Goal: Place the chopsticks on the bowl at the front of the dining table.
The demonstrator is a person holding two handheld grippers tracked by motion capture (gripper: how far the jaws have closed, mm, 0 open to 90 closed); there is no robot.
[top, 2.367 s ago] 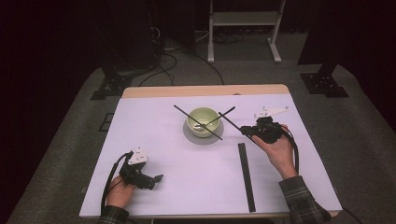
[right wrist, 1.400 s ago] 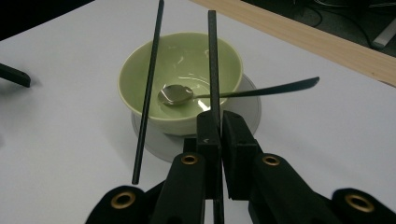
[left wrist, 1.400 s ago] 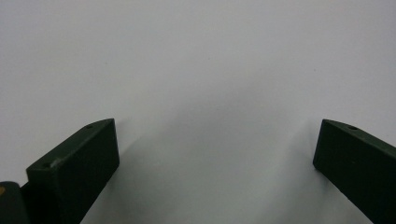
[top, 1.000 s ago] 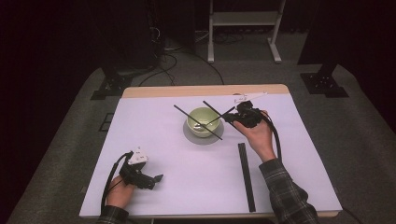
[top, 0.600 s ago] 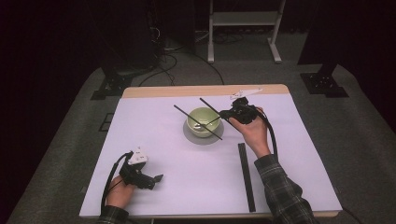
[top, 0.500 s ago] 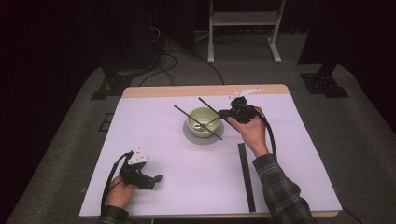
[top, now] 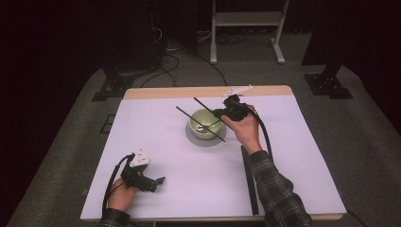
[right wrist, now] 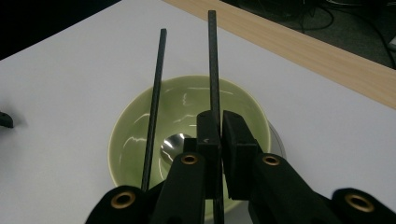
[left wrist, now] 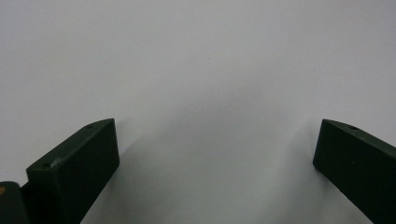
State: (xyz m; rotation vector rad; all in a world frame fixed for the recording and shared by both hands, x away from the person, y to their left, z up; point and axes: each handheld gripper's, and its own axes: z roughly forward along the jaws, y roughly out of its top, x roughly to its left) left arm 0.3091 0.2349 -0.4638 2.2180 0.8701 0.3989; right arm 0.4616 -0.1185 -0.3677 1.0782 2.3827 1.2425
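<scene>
The right gripper (top: pixel 226 112), just right of centre in the upper half of the high view, has its jaws clamped on a thin black chopstick (right wrist: pixel 212 60). In the right gripper view the held stick runs straight up the frame from between the pads, its long axis in line with the jaws and its far end out past the far rim of the green bowl (right wrist: pixel 140 126). A second chopstick (right wrist: pixel 154 102) lies left of it, resting across the bowl's rim and nearly parallel, the two drawing slightly apart toward the bottom of the frame.

In the high view the held stick (top: pixel 204 105) slants up and to the left from the gripper over the bowl (top: pixel 204 125), while the second stick (top: pixel 198 123) runs from upper left to lower right across the rim. The bowl sits on a grey saucer (top: pixel 201 140) at the middle of the white table (top: pixel 293 161); something shiny lies at its bottom, probably a spoon, though the view is too small to be sure.

The left gripper (top: pixel 153 181), at lower left of the high view, rests low near the table edge, jaws spread with nothing between them, well apart from the bowl. The right hand (top: pixel 246 130) is much the nearer to both sticks. A long dark strip (top: pixel 249 182) lies on the table below the right hand.
</scene>
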